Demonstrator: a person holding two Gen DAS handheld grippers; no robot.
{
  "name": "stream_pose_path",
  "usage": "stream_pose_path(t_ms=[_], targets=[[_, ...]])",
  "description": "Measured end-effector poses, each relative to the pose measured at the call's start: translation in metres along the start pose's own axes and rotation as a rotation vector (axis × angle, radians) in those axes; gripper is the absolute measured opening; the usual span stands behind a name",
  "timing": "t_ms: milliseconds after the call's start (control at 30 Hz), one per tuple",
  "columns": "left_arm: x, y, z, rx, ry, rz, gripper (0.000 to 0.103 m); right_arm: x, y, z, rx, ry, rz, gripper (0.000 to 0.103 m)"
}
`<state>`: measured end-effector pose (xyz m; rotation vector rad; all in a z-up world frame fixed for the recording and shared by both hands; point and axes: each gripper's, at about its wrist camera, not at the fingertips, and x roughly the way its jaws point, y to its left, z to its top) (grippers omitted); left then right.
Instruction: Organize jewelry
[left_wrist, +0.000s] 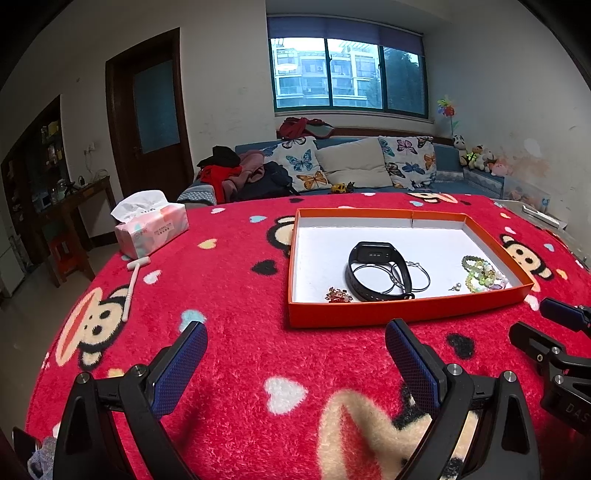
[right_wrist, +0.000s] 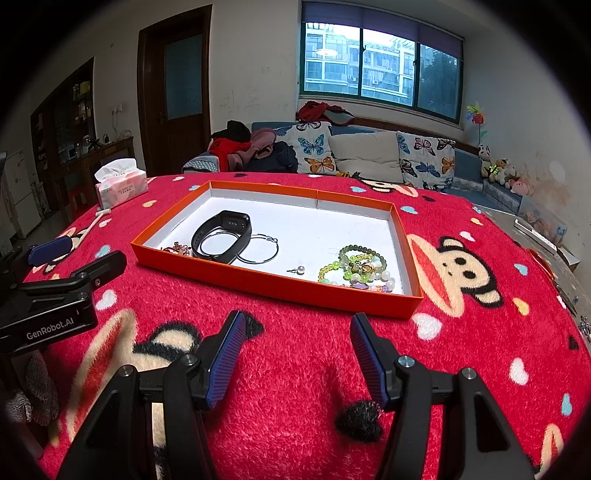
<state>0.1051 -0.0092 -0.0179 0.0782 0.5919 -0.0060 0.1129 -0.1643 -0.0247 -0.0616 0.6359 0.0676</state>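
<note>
An orange tray (left_wrist: 402, 313) (right_wrist: 266, 286) with a white floor sits on the red blanket. Inside lie a black smart band (left_wrist: 369, 269) (right_wrist: 223, 240), a silver hoop (left_wrist: 419, 277) (right_wrist: 258, 249), a small red charm (left_wrist: 338, 295) (right_wrist: 177, 249), a pearl stud (left_wrist: 457, 287) (right_wrist: 300, 270) and a heap of green and pastel bead bracelets (left_wrist: 482, 275) (right_wrist: 360, 267). My left gripper (left_wrist: 295, 350) hovers open in front of the tray's near wall, nothing between its blue pads. My right gripper (right_wrist: 297, 345) is likewise open and empty, just short of the tray.
A tissue pack (left_wrist: 151, 229) (right_wrist: 120, 186) stands at the table's far left, with a white T-shaped stick (left_wrist: 131, 284) lying nearby. Behind the table are a blue sofa (left_wrist: 369, 162) with butterfly cushions, a dark door and a window. Each gripper shows at the edge of the other's view.
</note>
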Motion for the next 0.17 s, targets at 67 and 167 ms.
stream_pose_path(t_ms=[67,167], targets=[[0.0007,-0.0007,-0.0004,0.000,0.001,-0.002,0.103,0.0004,0.0002,0.0002,0.000,0.001,0.000,0.065],[0.0012,-0.0014,-0.0005,0.000,0.002,-0.007,0.103,0.0003,0.0003,0.0002,0.001,0.001,0.000,0.065]])
